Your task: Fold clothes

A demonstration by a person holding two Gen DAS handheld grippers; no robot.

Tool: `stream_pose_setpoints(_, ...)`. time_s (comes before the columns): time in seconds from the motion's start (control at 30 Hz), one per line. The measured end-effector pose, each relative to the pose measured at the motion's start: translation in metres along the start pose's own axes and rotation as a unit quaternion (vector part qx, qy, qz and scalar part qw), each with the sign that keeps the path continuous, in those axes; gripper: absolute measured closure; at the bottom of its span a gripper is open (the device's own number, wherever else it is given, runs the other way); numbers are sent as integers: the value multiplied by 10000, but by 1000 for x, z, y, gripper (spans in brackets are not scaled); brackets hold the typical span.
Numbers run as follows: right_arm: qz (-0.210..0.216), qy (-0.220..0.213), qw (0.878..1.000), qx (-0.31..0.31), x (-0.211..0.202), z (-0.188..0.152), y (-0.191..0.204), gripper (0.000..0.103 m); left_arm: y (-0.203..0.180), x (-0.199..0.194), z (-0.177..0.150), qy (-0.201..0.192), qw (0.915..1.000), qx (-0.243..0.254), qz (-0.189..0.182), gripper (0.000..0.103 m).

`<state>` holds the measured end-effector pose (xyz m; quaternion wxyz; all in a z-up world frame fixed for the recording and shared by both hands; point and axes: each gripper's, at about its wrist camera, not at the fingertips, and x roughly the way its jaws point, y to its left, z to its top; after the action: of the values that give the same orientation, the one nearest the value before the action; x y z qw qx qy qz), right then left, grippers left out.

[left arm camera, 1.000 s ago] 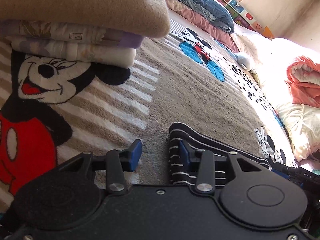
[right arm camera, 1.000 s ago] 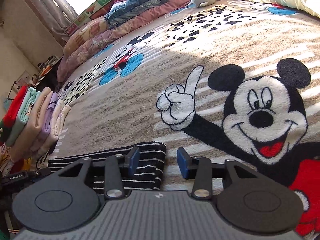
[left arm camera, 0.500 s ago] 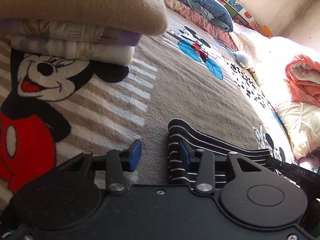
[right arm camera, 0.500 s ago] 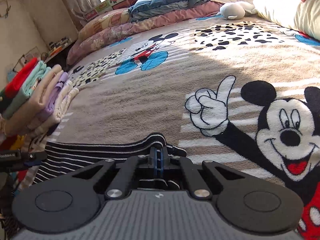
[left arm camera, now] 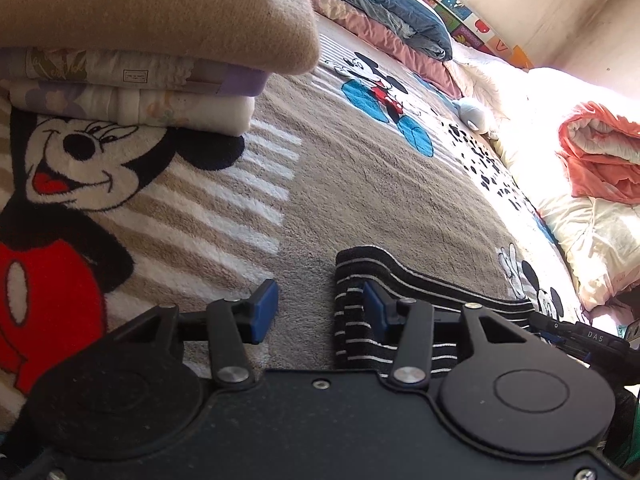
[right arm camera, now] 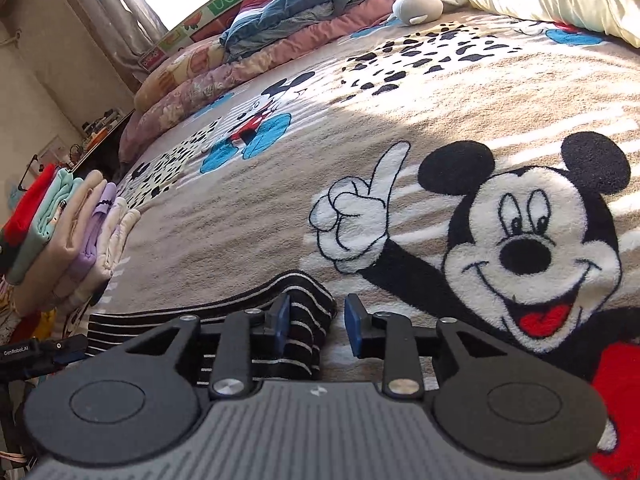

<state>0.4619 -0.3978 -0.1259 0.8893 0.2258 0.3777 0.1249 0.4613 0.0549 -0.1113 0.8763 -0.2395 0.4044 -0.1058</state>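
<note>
Striped garment (right arm camera: 296, 332) lies folded on the bed (right arm camera: 320, 200); left claw (left arm camera: 316, 312) and right claw (right arm camera: 316, 322), both just opening, stand released at its ends.

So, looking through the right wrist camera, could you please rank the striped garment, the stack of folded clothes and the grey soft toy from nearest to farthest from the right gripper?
1. Striped garment: at the right gripper, its end between the open jaws.
2. Stack of folded clothes: off to the left.
3. Grey soft toy: far end of the bed, by the pillows.
</note>
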Motion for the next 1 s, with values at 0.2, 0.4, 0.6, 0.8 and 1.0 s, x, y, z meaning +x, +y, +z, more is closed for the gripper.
stream_pose_setpoints(0.2, 288, 83, 9986, 430, 7, -2, -11, 83, -5, 14, 3, 71, 9999, 33, -76, 60)
stream_pose_setpoints(0.4, 915, -314, 9900, 1024, -7, 1, -22, 94, -8, 6, 9, -326, 9970, -165, -678, 98)
stream_pose_setpoints(0.6, 302, 127, 9986, 422, 9, 1, -22, 94, 6, 29, 5, -34, 9991, -320, -272, 96)
stream_pose_setpoints(0.8, 133, 64, 9997, 200, 7, -1, -16, 79, 5, 22, 8, -50, 9988, -470, -136, 86)
stream_pose_setpoints(1.0, -76, -359, 9984, -429, -32, 5, 9, 62, -17, -22, 1, -549, 9983, 157, -144, 78)
